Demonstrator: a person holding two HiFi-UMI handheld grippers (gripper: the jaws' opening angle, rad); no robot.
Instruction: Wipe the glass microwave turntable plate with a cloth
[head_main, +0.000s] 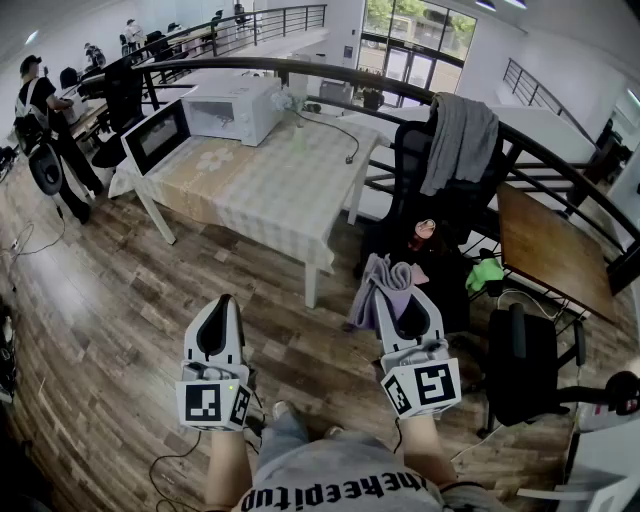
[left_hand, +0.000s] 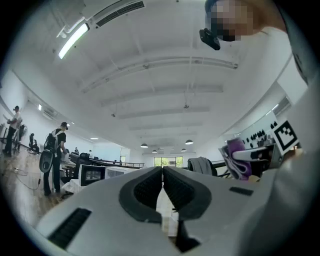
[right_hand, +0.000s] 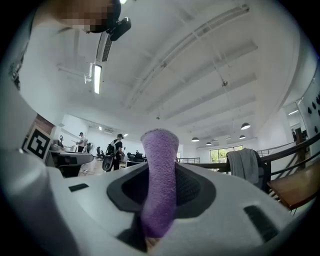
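Lighting: bright and even. Sources: daylight through tall glass windows (head_main: 415, 30) at the far wall, a long white ceiling strip light (left_hand: 75, 40) blown out to glare, and round pendant lamps (left_hand: 188, 142). Shadows: soft and faint on the brown wooden plank floor (head_main: 130, 300). Distortion: strong fisheye bending at the edges; black circular vignette in both gripper views. Focus: purple fuzzy cloth (right_hand: 159, 185) soft close to the lens; background sharper.

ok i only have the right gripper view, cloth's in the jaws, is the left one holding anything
observer: no, the left gripper is shut with nothing in it
operator: and is the microwave open
observer: yes, the microwave on the table has its door swung wide open
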